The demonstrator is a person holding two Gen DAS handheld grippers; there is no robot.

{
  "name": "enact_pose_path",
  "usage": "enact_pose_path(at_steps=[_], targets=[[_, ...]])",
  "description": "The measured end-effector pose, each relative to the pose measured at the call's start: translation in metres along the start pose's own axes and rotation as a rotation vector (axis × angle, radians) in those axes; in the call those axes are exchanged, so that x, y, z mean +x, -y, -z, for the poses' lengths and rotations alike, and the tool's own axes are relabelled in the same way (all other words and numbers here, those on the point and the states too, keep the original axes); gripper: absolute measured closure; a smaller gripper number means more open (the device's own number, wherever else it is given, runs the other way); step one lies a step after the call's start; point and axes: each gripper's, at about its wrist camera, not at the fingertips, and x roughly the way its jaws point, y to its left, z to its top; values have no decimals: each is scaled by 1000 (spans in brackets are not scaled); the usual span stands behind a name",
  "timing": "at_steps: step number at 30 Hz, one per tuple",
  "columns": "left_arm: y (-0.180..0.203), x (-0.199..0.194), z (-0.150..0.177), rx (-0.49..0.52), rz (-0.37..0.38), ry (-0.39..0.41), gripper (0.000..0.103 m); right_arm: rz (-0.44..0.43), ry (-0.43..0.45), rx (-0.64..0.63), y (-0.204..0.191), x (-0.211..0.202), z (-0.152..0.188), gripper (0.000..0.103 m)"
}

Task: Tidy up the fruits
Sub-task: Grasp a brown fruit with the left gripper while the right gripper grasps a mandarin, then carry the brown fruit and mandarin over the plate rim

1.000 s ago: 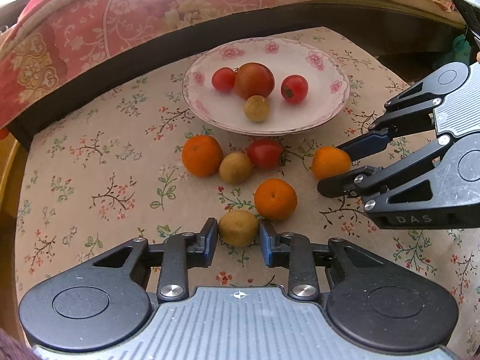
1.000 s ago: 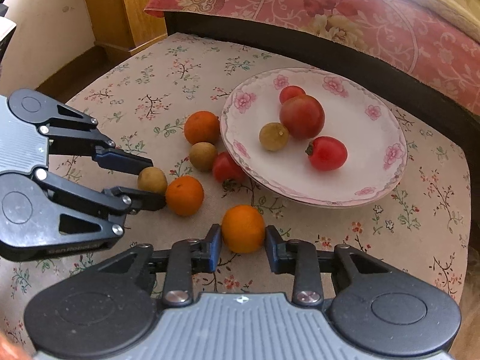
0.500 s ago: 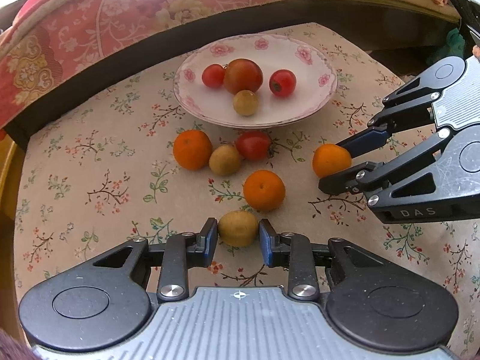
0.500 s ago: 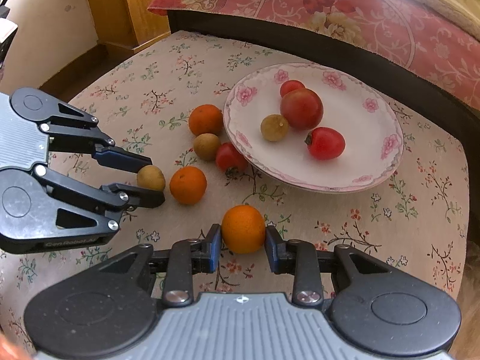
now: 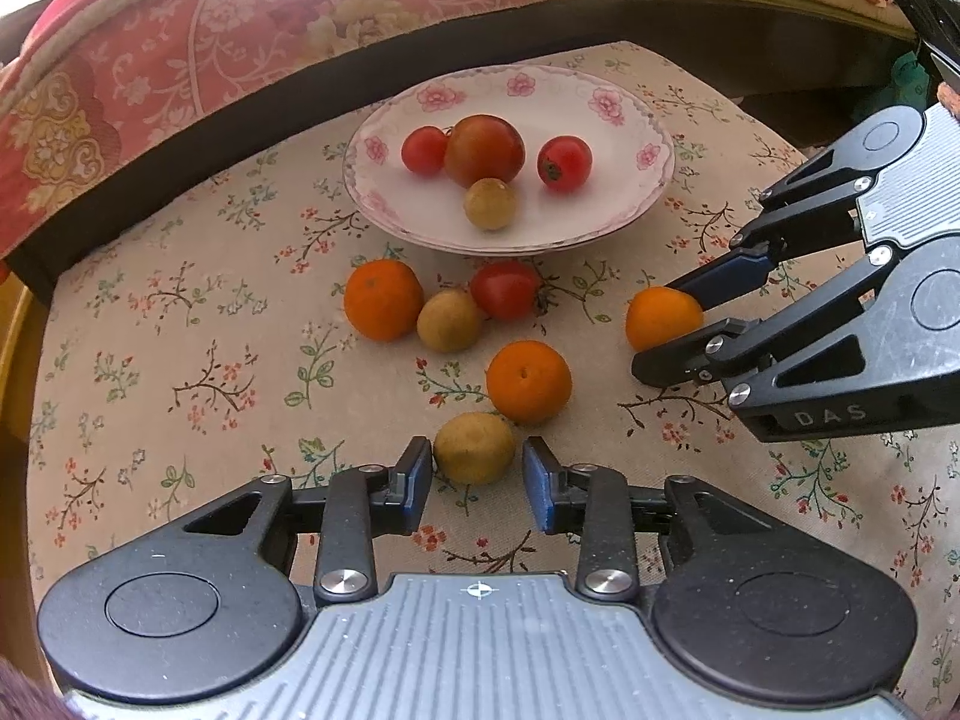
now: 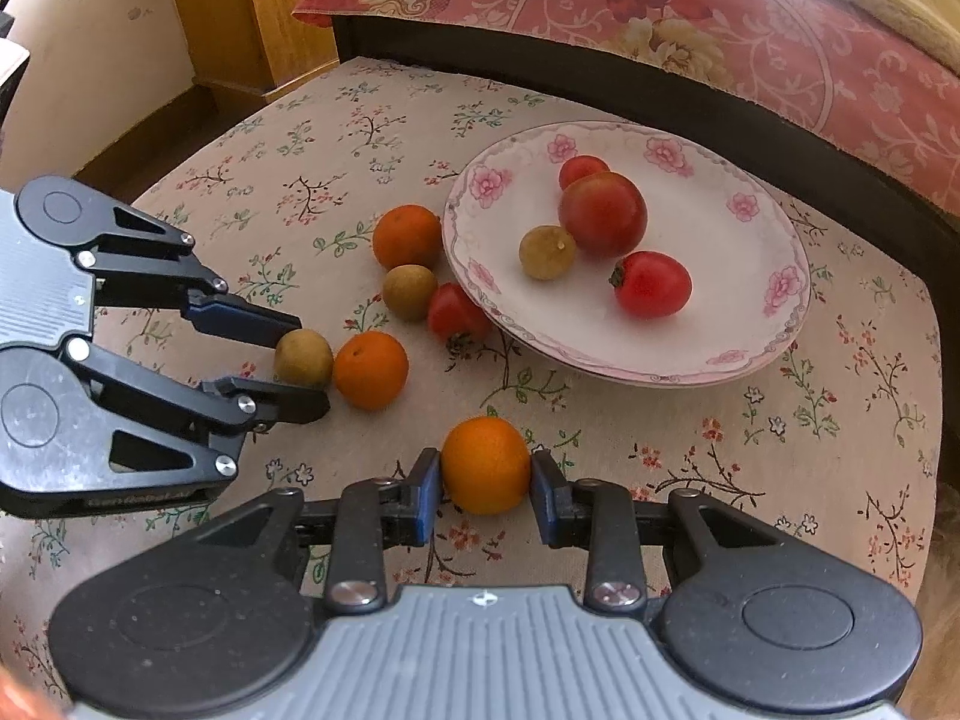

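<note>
Your left gripper [image 5: 477, 474] is down over the brown longan [image 5: 474, 447] on the floral tablecloth [image 5: 180, 360], and its jaws are opening right now. The fruit sits between the blue pads with a thin gap showing on both sides, so nothing is squeezing it; it's just lying on the cloth. Touching its far side is a loose orange [image 5: 528, 381].

Your right gripper [image 6: 485, 495] is the opposite story: it's clamped on an orange [image 6: 485, 465], both pads pressed flat against its sides, and that fruit sits low over the cloth, near the front rim of the plate. From the left wrist view you can see that same held orange off to the right, well apart from the rest of the pile.

The flowered plate [image 5: 630, 114] sits at the far side of the table, up against the dark edge below the red bedspread [image 5: 240, 30]. In it you've got one big reddish tomato [image 5: 483, 150], two small red tomatoes [image 5: 564, 163] either side of it, and another longan [image 5: 490, 204] in front.

Left out on the cloth just in front of the plate: a second loose orange [image 5: 383, 299], a third longan [image 5: 449, 321] touching it, and a red tomato [image 5: 505, 289] tucked against the plate's rim.
</note>
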Motion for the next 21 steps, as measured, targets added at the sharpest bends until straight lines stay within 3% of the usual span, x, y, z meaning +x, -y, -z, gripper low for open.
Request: enact_pose_path(at_steps=[21], targets=[[1,-5,-2,0,-16,13,66,16,9,1,-3,-3,-3,69]])
